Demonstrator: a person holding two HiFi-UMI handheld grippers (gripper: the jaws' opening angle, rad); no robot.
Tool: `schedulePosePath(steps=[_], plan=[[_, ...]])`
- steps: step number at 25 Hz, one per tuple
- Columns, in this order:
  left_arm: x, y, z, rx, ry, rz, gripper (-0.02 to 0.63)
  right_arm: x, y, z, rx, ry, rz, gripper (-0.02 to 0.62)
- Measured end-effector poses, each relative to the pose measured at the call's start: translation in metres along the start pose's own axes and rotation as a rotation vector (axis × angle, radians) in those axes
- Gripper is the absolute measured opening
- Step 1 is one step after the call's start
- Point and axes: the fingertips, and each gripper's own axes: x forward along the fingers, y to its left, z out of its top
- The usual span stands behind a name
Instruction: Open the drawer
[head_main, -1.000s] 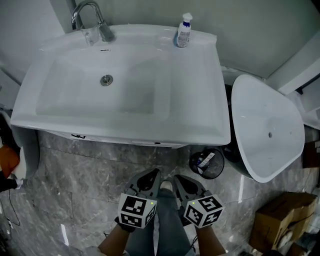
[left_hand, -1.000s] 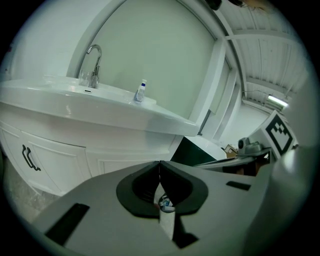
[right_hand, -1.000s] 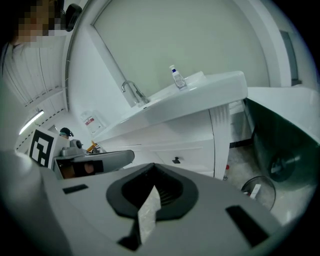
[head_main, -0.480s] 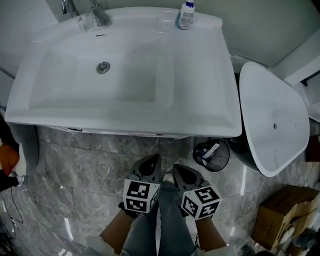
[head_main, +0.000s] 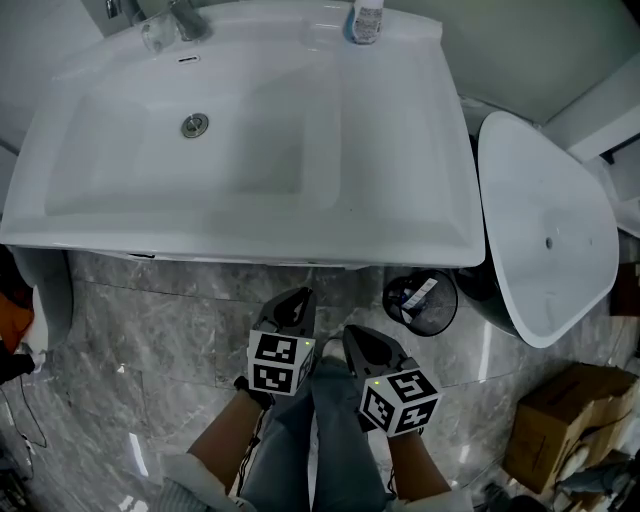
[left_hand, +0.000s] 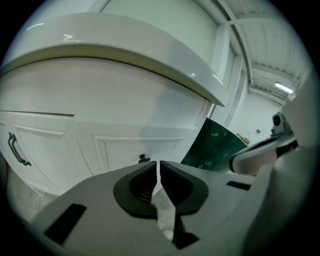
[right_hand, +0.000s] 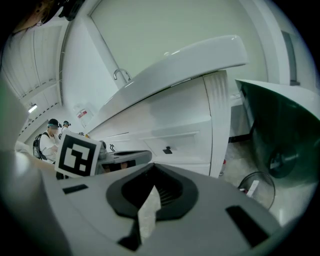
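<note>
A grey marbled floor (head_main: 150, 330) fills the lower half of the head view. Above it spreads a broad white sink counter (head_main: 420, 200), with a faucet (head_main: 185, 18) and a spray bottle (head_main: 367, 20) at its far edge. To its right stands a big white oval vessel (head_main: 545, 230) with a dark underside. A cardboard box (head_main: 565, 420) sits in the lower right corner, and a small wire waste basket (head_main: 420, 300) stands between the vessel and the counter.

Below the counter's overhanging rim, the left gripper view shows the white cabinet front (left_hand: 100, 110). The drawer (left_hand: 135, 145) is a framed white panel on that front, shut flush. It lies straight ahead of the left tool (left_hand: 158, 162) and clearly apart from it. The drawer's small dark knob (left_hand: 143, 159) shows just above the jaw tips and slightly to their left. A curved dark handle (left_hand: 17, 150) sits on another panel farther left.

The left tool's jaws are clenched with only a sliver between them and nothing held. The right tool (right_hand: 151, 170) is likewise closed and empty, and the same knob shows ahead of its tips and slightly to their right, well clear of them. In the head view both tools hang side by side over the floor, just in front of the counter's edge, which hides the drawer from above.
</note>
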Motion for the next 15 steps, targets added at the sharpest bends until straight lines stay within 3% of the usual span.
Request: schedulePosePath(steps=[9,12,15], plan=[[0.032,0.009,-0.005,0.005,0.038,0.016,0.022,-0.007,-0.011,-0.007,0.018,0.007,-0.023,0.009],[0.041,0.012,-0.008,0.034,0.071,0.005,0.098,-0.01,-0.014,-0.01,0.036,0.006,-0.03,0.009],[0.049,0.018,-0.01,0.076,0.088,0.017,0.11,-0.012,-0.018,-0.015,0.058,0.012,-0.032,0.009]])
